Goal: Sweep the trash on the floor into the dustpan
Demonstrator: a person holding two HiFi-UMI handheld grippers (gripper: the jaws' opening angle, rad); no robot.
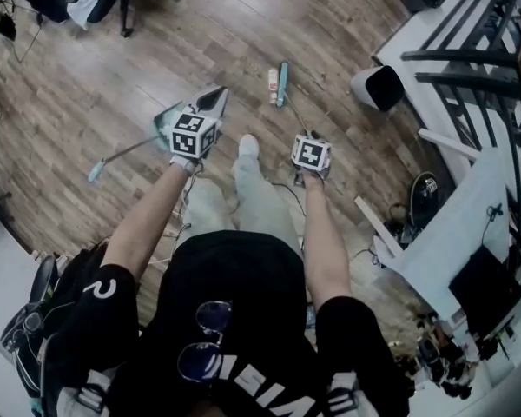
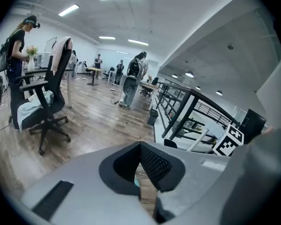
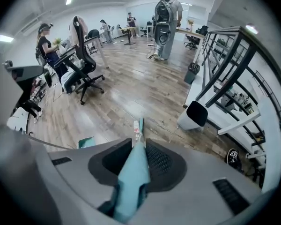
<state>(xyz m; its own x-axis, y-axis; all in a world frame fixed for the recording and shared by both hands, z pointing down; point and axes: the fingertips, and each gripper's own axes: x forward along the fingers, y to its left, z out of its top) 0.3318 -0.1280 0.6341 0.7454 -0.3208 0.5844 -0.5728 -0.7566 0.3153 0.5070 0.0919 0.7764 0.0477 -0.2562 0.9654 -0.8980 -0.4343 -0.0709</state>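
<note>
A teal broom head (image 1: 282, 83) rests on the wood floor with a small white piece of trash (image 1: 273, 85) just left of it. My right gripper (image 1: 306, 139) is shut on the broom's thin handle. In the right gripper view the teal handle (image 3: 131, 182) runs between the jaws down to the trash (image 3: 136, 126). The teal and grey dustpan (image 1: 168, 116) sits on the floor left of my left gripper (image 1: 219, 94), its long handle slanting to the lower left. The left jaws (image 2: 139, 149) meet at their tips, with nothing seen between them.
A white bin with a black opening (image 1: 378, 87) stands right of the broom, beside a white platform with black railings (image 1: 469, 50). A black office chair (image 3: 82, 55) stands at the far left. My own shoe (image 1: 248, 146) is between the grippers. Several people stand far off.
</note>
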